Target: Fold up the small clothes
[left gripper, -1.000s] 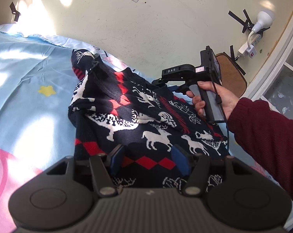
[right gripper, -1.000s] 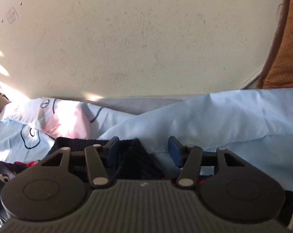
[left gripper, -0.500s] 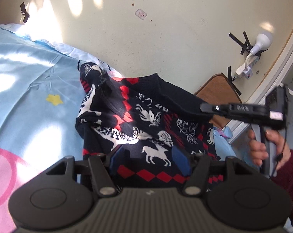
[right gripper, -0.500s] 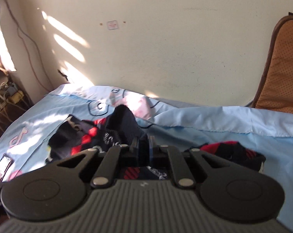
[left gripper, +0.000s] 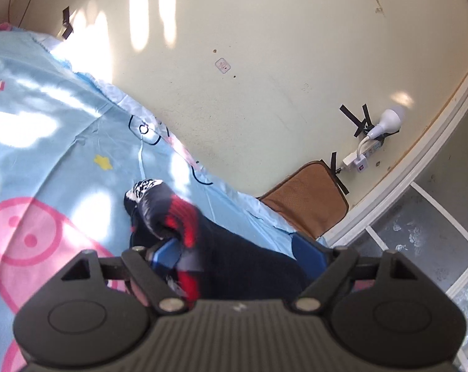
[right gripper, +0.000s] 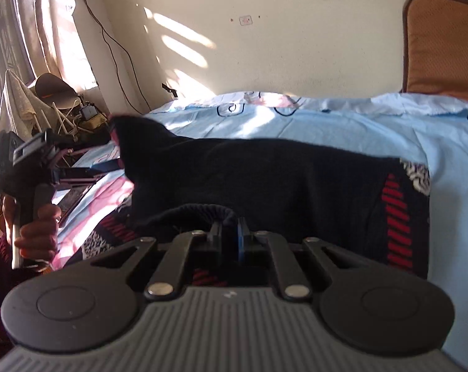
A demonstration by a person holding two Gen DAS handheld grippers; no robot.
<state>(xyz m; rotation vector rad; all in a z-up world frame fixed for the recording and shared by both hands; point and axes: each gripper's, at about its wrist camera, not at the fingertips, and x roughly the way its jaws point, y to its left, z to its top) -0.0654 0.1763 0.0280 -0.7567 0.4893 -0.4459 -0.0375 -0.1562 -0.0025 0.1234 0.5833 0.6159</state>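
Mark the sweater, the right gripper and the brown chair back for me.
sweater (right gripper: 280, 179): right wrist view, on the plain dark fabric.
right gripper (right gripper: 230, 232): right wrist view, between its fingertips, which pinch the sweater's ribbed edge.
brown chair back (left gripper: 308, 198): left wrist view, on the padded middle.

Light blue cartoon-print bedsheet (left gripper: 63, 142), cream wall (left gripper: 264, 46), brown cushioned chair (left gripper: 308, 198), white bulb (left gripper: 388, 119) in a wall-taped power strip (left gripper: 371, 148).

The left gripper (left gripper: 237, 252) is opening its jaws around the dark navy knitted sweater (left gripper: 234, 248), lying on the light blue bedsheet (left gripper: 63, 142).
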